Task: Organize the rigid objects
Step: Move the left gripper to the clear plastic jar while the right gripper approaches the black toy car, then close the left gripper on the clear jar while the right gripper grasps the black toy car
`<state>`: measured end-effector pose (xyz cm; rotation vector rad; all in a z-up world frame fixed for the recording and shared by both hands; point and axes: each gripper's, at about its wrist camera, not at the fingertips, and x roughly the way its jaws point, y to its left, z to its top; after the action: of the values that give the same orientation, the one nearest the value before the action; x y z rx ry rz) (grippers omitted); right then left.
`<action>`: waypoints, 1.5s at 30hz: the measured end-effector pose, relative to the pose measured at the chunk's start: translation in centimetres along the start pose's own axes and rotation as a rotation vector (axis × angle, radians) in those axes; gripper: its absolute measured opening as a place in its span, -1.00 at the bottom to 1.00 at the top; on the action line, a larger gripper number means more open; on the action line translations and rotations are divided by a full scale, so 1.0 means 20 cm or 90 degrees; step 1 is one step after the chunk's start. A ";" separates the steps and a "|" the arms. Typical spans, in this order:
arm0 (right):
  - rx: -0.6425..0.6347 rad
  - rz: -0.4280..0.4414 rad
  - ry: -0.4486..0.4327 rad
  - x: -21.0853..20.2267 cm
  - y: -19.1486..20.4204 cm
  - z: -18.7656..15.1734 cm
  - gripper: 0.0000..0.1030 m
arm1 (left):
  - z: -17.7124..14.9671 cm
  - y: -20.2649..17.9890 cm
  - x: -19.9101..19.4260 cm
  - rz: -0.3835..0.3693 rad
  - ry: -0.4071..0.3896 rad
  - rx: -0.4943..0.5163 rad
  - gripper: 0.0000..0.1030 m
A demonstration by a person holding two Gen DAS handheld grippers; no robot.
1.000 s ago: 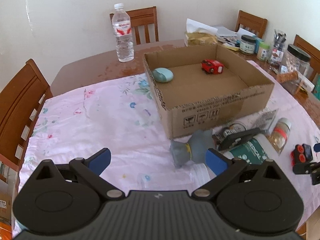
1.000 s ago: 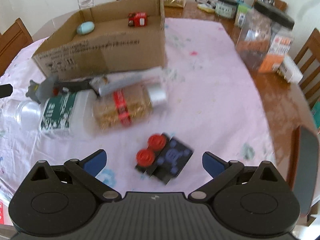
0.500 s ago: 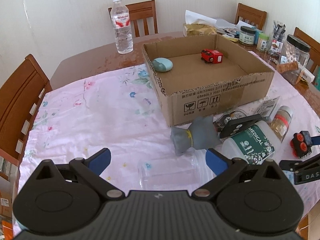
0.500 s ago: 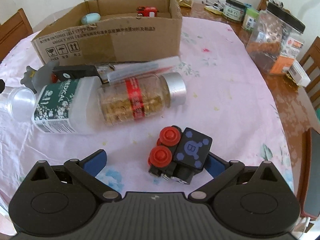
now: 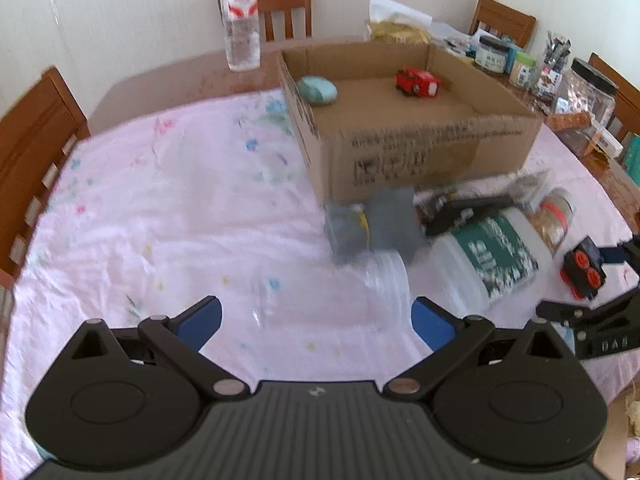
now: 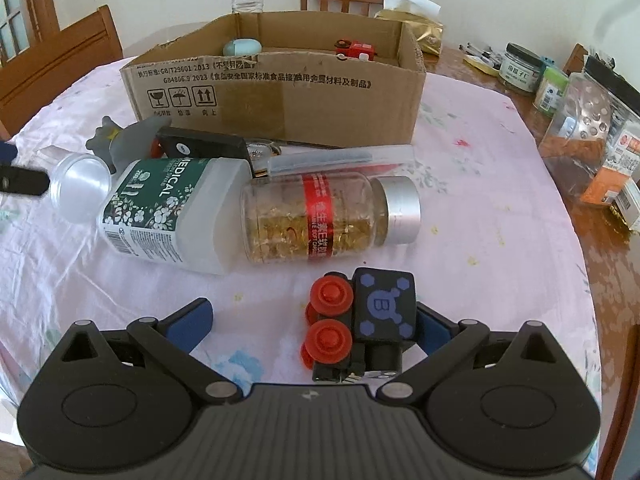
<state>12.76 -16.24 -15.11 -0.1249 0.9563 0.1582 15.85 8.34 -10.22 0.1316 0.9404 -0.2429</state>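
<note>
A black toy block with red wheels lies on the pink cloth between the fingers of my right gripper, close to the right finger; the gripper is open. The same toy shows in the left wrist view beside the right gripper. My left gripper is open over a clear plastic cup lying on its side. The cardboard box holds a red toy car and a pale blue oval.
In front of the box lie a white medical bottle, a capsule jar with a silver lid, a grey toy, a black case and a clear tube. Jars crowd the right side. A water bottle stands behind.
My right gripper has moved forward and down, so the black toy now sits between its fingers. My left gripper has closed in on the clear cup.
</note>
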 end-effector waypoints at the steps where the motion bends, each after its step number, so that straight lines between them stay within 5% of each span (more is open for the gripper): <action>1: 0.000 -0.001 0.001 0.00 0.00 0.00 1.00 | -0.01 0.00 0.01 -0.004 0.006 -0.001 0.95; 9: 0.005 -0.005 -0.004 0.00 0.00 -0.01 1.00 | -0.10 -0.02 0.18 0.011 0.040 -0.036 0.96; 20: 0.010 -0.008 -0.021 -0.01 0.01 -0.04 1.00 | -0.12 -0.05 0.21 0.039 -0.038 -0.056 1.00; 39: 0.034 -0.031 -0.036 -0.01 0.01 -0.05 0.99 | -0.06 -0.09 0.18 0.052 -0.050 -0.035 0.98; 45: 0.043 -0.039 -0.048 -0.04 0.00 -0.05 0.69 | -0.05 -0.08 0.18 0.048 -0.056 -0.028 0.98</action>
<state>11.58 -16.50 -15.07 -0.0847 0.8801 0.0738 16.72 6.53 -13.67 0.1142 0.8508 -0.1566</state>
